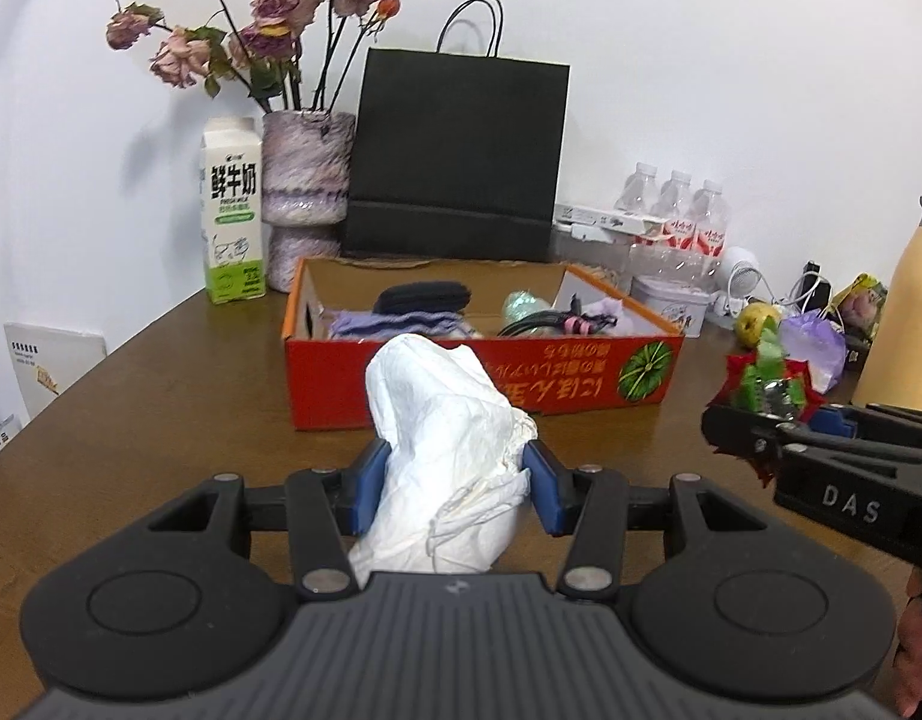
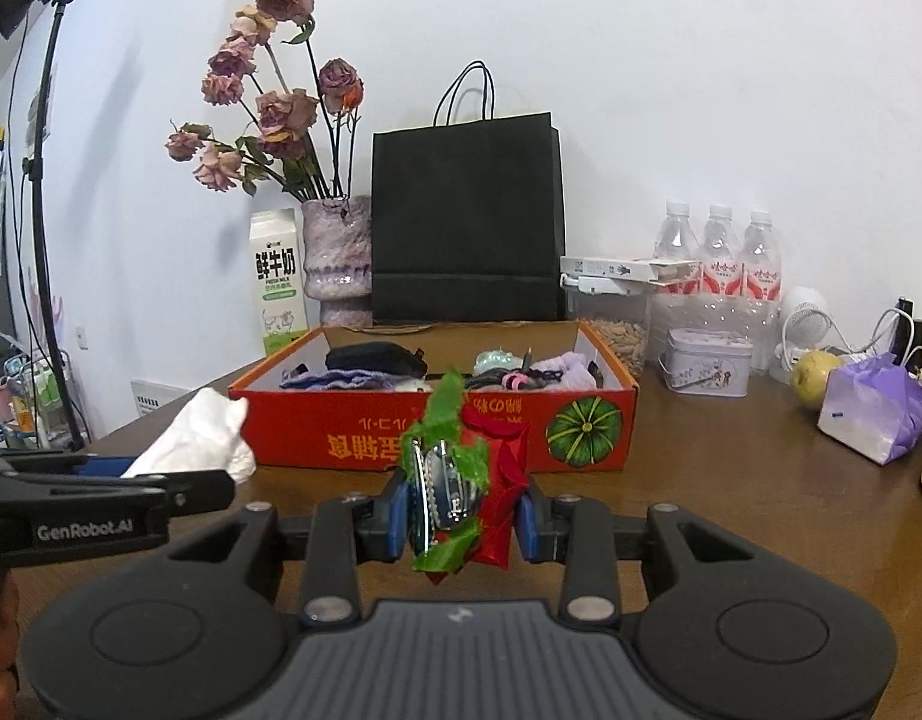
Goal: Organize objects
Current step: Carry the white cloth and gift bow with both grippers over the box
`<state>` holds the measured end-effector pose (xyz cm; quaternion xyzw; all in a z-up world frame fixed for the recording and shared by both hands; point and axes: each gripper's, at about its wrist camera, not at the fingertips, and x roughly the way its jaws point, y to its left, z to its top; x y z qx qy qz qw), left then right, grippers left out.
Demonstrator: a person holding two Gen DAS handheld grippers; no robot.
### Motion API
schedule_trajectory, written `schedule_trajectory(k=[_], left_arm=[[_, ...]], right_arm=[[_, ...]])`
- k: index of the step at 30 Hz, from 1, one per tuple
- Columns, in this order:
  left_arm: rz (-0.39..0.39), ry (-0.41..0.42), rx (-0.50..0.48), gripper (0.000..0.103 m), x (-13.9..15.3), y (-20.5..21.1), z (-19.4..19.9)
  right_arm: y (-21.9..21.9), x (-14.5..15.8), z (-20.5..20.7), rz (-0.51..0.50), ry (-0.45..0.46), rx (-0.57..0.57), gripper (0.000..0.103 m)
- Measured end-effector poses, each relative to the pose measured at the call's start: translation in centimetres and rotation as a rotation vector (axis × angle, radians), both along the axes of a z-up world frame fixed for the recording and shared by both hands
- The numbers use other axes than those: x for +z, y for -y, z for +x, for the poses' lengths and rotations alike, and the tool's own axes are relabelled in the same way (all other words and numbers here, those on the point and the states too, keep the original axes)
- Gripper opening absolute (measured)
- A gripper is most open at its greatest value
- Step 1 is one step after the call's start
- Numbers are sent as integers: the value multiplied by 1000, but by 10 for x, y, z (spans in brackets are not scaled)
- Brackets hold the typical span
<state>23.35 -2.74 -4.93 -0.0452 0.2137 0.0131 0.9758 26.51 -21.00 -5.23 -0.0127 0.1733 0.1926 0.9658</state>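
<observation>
- We hold a crumpled white tissue wad (image 1: pixel 446 456) in our left gripper (image 1: pixel 455 480), blue pads pinching both sides, above the brown wooden table (image 1: pixel 161 420) just short of the open red cardboard box (image 1: pixel 580 387).
- Our right gripper (image 2: pixel 463 510) is clamped tight on a crinkly bundle of red, green and silver foil wrappers (image 2: pixel 466 480), also in front of the box's near wall.
- Risk one: the tissue is soft and bulges well past the pads, so we judge it could slip or tear loose if we swing too fast.
- Risk two: both loads hang low, and either could catch the box's front wall and shove the box back toward the black paper carrier bag (image 1: pixel 455 156).
- Risk three: the two grippers sit close side by side, so they could knock together over the box.
- Risk four: the foil bundle is loose layers; one piece might drop out.
- Hard to make out: what exactly the silver piece is.
- The box contents are half hidden behind its wall; we only see dark and lilac fabric shapes.
- The cream jug (image 1: pixel 907 300) is cut off at the left view's edge.
</observation>
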Motion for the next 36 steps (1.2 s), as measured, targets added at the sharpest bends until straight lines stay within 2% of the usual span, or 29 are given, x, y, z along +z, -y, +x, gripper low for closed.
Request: schedule_trajectory(k=[11, 20, 36], left_arm=[[-19, 15, 28, 50, 16, 10, 33], [-45, 27, 73, 50, 22, 6, 59], [-75, 30, 93, 50, 26, -9, 112]], right_arm=[[-7, 16, 28, -38, 25, 27, 33], [-18, 18, 51, -34, 40, 36, 33], [-37, 17, 106, -21, 51, 36, 33]])
